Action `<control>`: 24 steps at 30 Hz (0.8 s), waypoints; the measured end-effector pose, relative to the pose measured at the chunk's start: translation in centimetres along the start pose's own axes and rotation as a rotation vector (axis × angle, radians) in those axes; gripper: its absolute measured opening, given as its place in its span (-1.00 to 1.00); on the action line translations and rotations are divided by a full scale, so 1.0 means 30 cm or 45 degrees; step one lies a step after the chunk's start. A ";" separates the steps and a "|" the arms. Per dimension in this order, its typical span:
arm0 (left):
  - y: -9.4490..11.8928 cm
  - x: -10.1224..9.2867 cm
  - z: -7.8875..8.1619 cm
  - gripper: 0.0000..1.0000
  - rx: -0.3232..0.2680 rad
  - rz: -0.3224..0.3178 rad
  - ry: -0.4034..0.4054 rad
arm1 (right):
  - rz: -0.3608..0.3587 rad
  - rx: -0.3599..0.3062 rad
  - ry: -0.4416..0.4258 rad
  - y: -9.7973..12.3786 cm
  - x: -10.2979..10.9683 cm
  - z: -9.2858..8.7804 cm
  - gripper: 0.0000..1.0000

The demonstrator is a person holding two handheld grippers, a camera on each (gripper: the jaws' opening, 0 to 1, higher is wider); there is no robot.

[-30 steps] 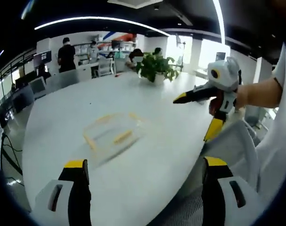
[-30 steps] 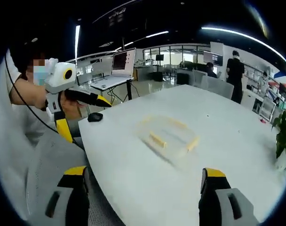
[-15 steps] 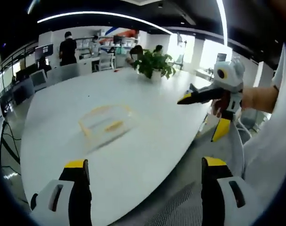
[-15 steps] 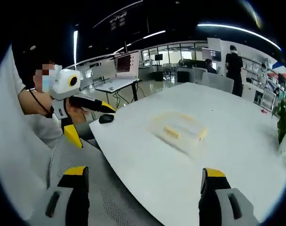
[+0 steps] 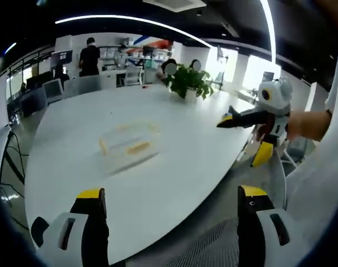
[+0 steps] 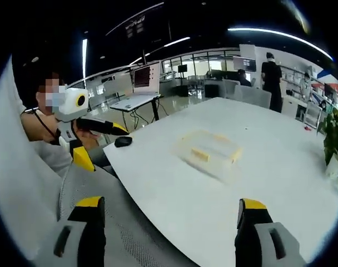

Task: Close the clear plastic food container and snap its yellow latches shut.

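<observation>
The container (image 5: 127,146) sits mid-desk (image 5: 180,172), long axis crosswise, well ahead of both released hand-held grippers, left (image 5: 168,203) and right (image 6: 168,211), which hang off the desk edge about equally far from it.

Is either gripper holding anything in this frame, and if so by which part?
Nothing is held. Both the left gripper and right gripper have open jaws with nothing between them, well away from the clear container on the white table.
</observation>
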State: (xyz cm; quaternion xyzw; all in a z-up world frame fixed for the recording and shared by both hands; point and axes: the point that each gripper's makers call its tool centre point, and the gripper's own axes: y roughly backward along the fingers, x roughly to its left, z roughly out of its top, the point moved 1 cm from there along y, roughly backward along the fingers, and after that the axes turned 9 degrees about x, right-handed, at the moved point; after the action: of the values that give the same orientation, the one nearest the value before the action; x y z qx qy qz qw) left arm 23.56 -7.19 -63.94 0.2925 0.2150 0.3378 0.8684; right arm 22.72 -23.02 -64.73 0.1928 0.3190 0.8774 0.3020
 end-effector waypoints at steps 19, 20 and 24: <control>0.014 -0.012 0.009 0.94 -0.019 -0.010 -0.018 | 0.004 -0.011 -0.036 0.004 0.013 -0.001 0.95; 0.014 -0.012 0.009 0.94 -0.020 -0.010 -0.020 | 0.006 -0.011 -0.038 0.003 0.013 -0.002 0.95; 0.016 -0.009 0.005 0.94 -0.019 -0.008 -0.016 | 0.009 -0.009 -0.043 0.000 0.017 -0.005 0.95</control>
State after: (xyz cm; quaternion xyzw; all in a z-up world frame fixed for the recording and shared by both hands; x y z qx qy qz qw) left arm 23.23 -7.13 -63.47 0.2874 0.2080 0.3350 0.8729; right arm 22.27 -22.76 -64.76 0.2077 0.3099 0.8763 0.3048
